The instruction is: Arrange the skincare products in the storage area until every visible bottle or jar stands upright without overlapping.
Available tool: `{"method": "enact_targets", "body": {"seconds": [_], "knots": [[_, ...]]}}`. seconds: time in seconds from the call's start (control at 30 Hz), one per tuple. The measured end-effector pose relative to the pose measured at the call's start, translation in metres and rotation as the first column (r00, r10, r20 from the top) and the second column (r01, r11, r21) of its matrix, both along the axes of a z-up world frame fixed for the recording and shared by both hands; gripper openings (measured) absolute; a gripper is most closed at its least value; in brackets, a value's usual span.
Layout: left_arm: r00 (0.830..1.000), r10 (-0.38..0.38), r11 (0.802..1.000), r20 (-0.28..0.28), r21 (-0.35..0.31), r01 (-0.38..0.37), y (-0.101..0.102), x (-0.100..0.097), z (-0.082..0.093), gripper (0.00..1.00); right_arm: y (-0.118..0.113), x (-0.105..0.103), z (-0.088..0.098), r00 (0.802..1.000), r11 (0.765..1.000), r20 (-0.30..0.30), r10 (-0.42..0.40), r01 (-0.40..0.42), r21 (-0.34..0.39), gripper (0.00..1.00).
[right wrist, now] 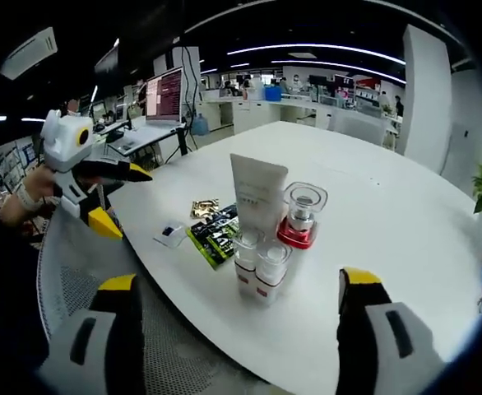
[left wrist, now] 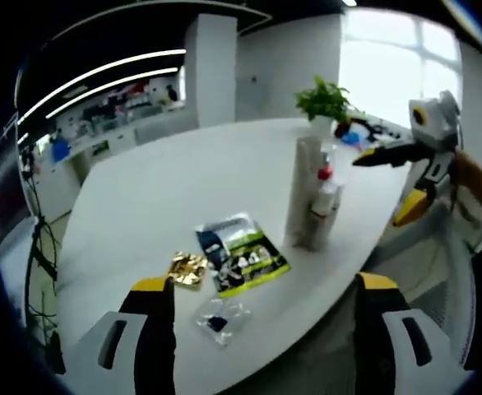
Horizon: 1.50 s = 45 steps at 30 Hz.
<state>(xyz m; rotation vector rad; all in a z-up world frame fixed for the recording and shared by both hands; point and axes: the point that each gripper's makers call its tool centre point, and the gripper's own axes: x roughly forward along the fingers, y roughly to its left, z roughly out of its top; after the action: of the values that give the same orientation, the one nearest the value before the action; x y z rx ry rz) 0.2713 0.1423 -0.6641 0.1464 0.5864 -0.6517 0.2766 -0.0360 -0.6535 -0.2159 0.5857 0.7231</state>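
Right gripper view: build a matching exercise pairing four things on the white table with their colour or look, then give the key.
Things:
1. tall tube
2. jar
3. flat packet
4. small wrapper

Looks:
A. gold, crinkled
B. clear top on a red base
C. plain white, standing upright
D. dark with green print, lying flat

Pairs: 1-C, 2-B, 3-D, 4-A

I see my left gripper [left wrist: 261, 309] with both jaws spread wide, nothing between them. My right gripper [right wrist: 233, 300] likewise stands with jaws wide apart and unloaded. In the left gripper view the right gripper sits at the right edge, jaws parted, held by my hand [left wrist: 471, 174]; both held apart from each other.
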Motion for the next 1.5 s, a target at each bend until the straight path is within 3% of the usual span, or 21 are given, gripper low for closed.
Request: {"method": "enact_targets", "body": {"seconds": [0.27, 0.67, 0.9, 1.17, 1.5], "knots": [[1.0, 0.031, 0.999, -0.002, 0.024, -0.031, 0.007, -0.006, -0.001, 0.96, 0.005, -0.003, 0.002, 1.0, 1.0, 0.008, 0.021, -0.021, 0.006, 0.99], [0.999, 0.042, 0.999, -0.008, 0.021, -0.041, 0.014, -0.01, -0.004, 0.97, 0.013, -0.004, 0.007, 0.998, 0.999, 0.04, 0.041, -0.04, -0.018, 0.98], [1.0, 0.004, 1.0, 0.006, 0.001, -0.004, 0.019, 0.007, 0.002, 0.97, 0.034, -0.001, 0.017, 0.997, 0.999, 0.069, 0.033, -0.033, 0.003, 0.88], [0.999, -0.047, 0.999, -0.017, -0.007, 0.047, 0.032, 0.012, 0.0, 0.97, 0.065, 0.002, 0.019, 0.997, 0.999, 0.063, 0.047, -0.048, 0.006, 0.73], [0.996, -0.081, 0.996, -0.032, -0.032, 0.08, 0.05, 0.024, -0.006, 0.97, 0.1, 0.008, 0.001, 0.998, 0.997, 0.043, 0.054, -0.051, -0.065, 0.63]]}}
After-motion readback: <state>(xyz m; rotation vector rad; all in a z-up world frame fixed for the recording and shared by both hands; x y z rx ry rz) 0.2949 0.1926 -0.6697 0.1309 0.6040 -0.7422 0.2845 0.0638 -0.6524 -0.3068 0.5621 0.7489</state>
